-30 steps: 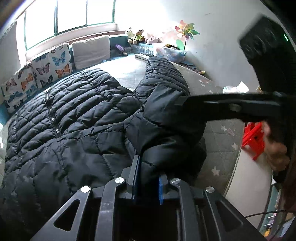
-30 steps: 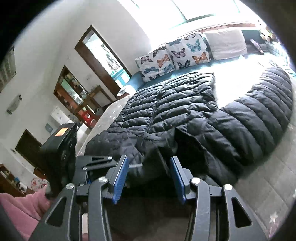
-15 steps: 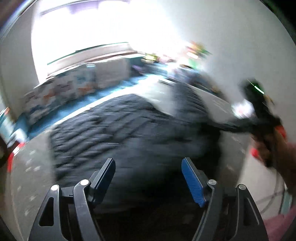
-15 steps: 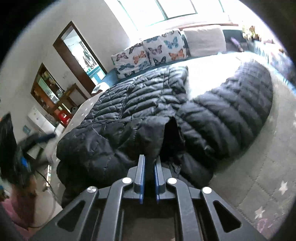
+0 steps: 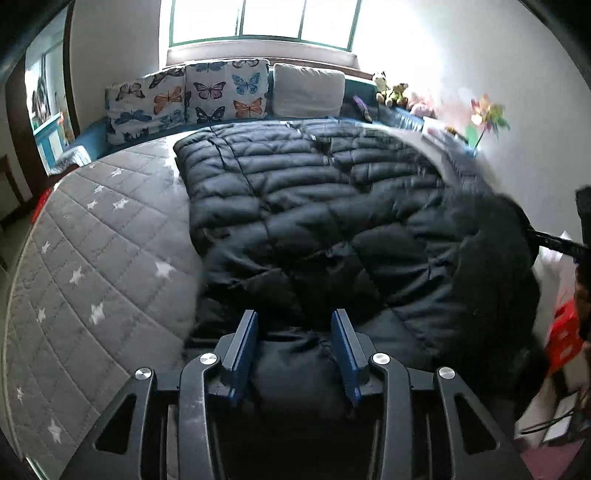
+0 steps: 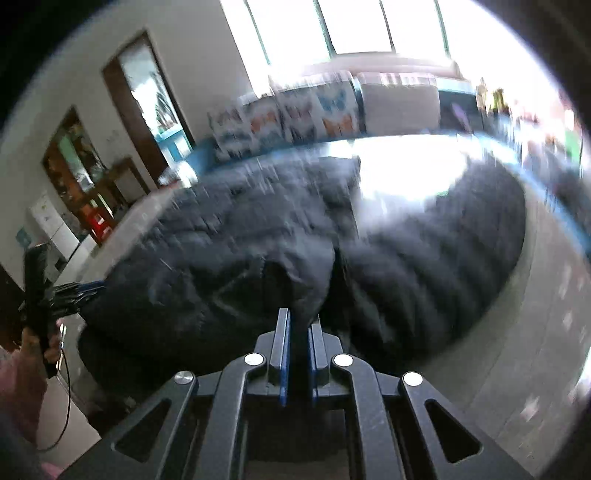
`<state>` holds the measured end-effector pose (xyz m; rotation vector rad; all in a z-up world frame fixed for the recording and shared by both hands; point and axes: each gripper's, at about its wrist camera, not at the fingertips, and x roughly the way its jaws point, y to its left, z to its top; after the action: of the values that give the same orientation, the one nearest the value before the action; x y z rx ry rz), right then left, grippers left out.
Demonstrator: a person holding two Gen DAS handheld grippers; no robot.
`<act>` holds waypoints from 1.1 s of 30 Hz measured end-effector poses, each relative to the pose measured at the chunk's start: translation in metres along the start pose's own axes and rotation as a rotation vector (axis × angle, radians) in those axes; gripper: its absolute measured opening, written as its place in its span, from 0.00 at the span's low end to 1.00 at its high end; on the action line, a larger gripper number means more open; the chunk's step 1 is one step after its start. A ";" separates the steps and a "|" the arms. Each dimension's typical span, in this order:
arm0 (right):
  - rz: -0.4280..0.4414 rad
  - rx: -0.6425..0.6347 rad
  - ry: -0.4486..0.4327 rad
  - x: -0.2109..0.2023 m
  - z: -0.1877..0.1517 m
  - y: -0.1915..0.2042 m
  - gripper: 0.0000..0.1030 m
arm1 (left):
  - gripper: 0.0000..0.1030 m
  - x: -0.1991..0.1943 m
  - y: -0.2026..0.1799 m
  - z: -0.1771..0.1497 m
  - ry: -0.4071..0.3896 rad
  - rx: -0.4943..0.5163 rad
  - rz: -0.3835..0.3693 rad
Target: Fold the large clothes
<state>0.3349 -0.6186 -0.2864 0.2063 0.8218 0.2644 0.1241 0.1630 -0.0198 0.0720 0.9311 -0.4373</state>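
Grey star-quilted mattress [image 5: 92, 258] filling the room below a bright window [image 5: 266, 18], butterfly cushions [image 5: 192, 96] lining the far edge beyond the fingertips. Black puffer jacket [image 5: 314, 206] lying spread across the mattress, ahead of both grippers. Left gripper [image 5: 294, 325] hovering over the jacket's near hem, its 2 blue-padded fingers [image 5: 245, 339] closing with a bulge of fabric between them, pads not pressing on it. Right gripper [image 6: 298, 328] clamping a raised fold of the jacket [image 6: 258, 266], fingers nearly together. Sleeve extending away to the right of those fingers.
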 end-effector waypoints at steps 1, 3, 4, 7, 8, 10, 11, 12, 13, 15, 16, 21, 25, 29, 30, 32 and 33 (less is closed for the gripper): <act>0.010 0.020 0.020 0.007 -0.004 -0.005 0.10 | 0.42 0.003 -0.005 -0.006 -0.003 0.017 0.018; 0.028 0.050 0.019 0.008 -0.006 -0.010 0.10 | 0.41 0.004 -0.011 -0.012 -0.010 0.032 0.035; 0.028 0.055 0.019 0.006 -0.004 -0.009 0.13 | 0.41 0.003 -0.009 -0.012 -0.007 0.017 0.031; -0.027 0.031 -0.004 -0.012 0.006 -0.002 0.16 | 0.41 0.003 -0.008 -0.013 -0.005 0.000 0.018; -0.059 0.012 -0.027 -0.023 0.010 0.003 0.16 | 0.41 0.002 -0.009 -0.014 -0.007 -0.003 0.018; -0.141 -0.026 -0.081 -0.039 0.015 0.011 0.16 | 0.40 0.000 -0.014 -0.016 -0.012 0.008 0.028; -0.176 -0.045 -0.118 -0.048 0.018 0.018 0.16 | 0.40 -0.001 -0.015 -0.015 -0.011 0.013 0.036; -0.182 -0.060 -0.146 -0.055 0.020 0.024 0.16 | 0.40 -0.001 -0.018 -0.015 -0.010 0.021 0.046; -0.162 -0.075 -0.167 -0.059 0.022 0.029 0.16 | 0.40 -0.002 -0.021 -0.015 -0.008 0.034 0.059; -0.109 -0.112 -0.170 -0.054 0.026 0.040 0.17 | 0.40 -0.002 -0.025 -0.015 -0.004 0.048 0.071; -0.089 -0.134 -0.161 -0.047 0.027 0.047 0.17 | 0.40 -0.001 -0.024 -0.015 -0.002 0.051 0.073; -0.051 -0.207 -0.073 0.014 0.030 0.066 0.17 | 0.41 -0.002 -0.024 -0.015 0.006 0.066 0.077; -0.034 -0.134 0.050 0.064 0.020 0.031 0.14 | 0.41 -0.005 -0.023 -0.012 0.012 0.077 0.066; 0.012 -0.082 0.045 0.058 0.017 0.015 0.12 | 0.41 -0.019 -0.022 0.003 0.024 0.079 0.056; 0.007 -0.081 0.045 0.055 0.018 0.014 0.12 | 0.41 -0.026 -0.023 0.009 0.009 0.077 0.042; 0.009 -0.074 0.040 0.045 0.022 0.014 0.12 | 0.41 -0.038 -0.028 0.023 -0.025 0.068 -0.006; 0.012 -0.072 0.029 0.039 0.024 0.014 0.13 | 0.41 -0.039 -0.031 0.029 -0.033 0.067 -0.028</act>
<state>0.3765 -0.5948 -0.2935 0.1397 0.8382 0.3080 0.1138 0.1402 0.0329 0.1122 0.8863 -0.4943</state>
